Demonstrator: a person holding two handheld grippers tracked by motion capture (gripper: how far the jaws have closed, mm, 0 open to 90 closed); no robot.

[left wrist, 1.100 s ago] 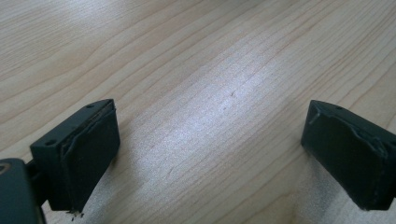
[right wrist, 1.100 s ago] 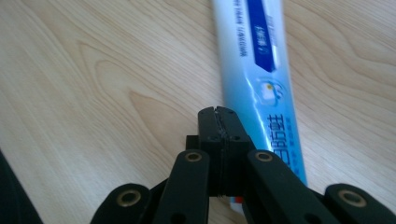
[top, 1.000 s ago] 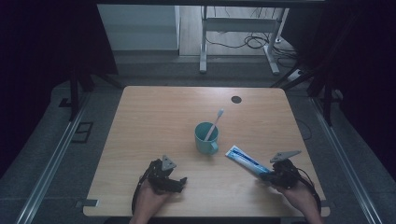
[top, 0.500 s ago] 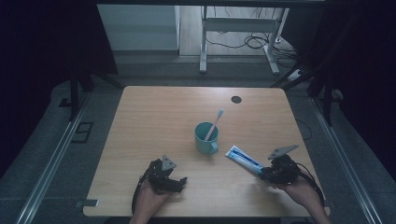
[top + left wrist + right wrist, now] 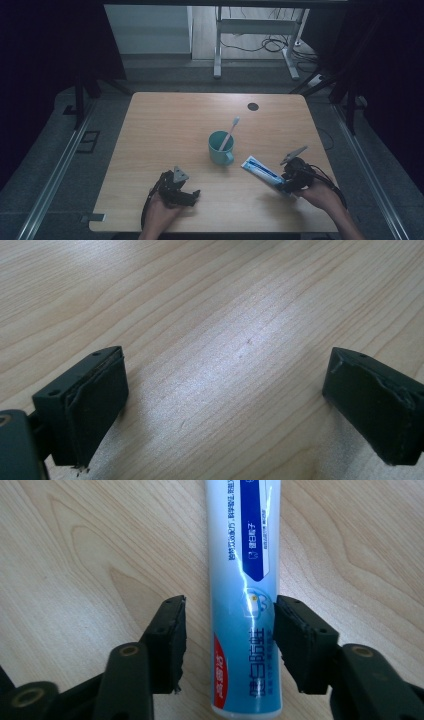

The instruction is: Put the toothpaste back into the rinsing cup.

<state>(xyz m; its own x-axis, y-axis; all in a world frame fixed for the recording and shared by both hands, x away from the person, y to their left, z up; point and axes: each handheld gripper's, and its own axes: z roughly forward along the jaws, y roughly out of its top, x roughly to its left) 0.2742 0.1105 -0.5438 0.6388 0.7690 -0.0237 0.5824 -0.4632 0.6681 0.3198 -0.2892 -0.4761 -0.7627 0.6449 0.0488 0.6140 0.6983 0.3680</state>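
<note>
- The table (image 5: 170,130) is pale wood with a visible grain, and a small dark disc (image 5: 253,106) sits near its far edge, well apart from everything else.
- A teal cup (image 5: 219,148) stands upright around the middle of the table, its handle turned toward the person, with a toothbrush (image 5: 231,131) leaning out of it toward the far right.
- The tube (image 5: 262,171) of toothpaste lies flat on the wood just right of the cup, white and blue, running diagonally from near the cup toward the person's right hand; in the right gripper view the tube (image 5: 245,595) runs straight up the frame from its crimped end at the bottom.
- The right gripper (image 5: 287,184) is at the tube's near end, held in the person's right hand. Its jaws have just been opening: in the right gripper view the right gripper (image 5: 227,640) stands astride the tube, with a clear gap of wood between the left pad and the tube, while the right pad sits at or just beside the tube's edge, so nothing is pinched.
- The left gripper (image 5: 192,196) rests low at the near left of the table in the person's left hand, well apart from the cup and the tube. In the left gripper view the left gripper (image 5: 225,405) has its jaws spread wide over bare wood with nothing between them.
</note>
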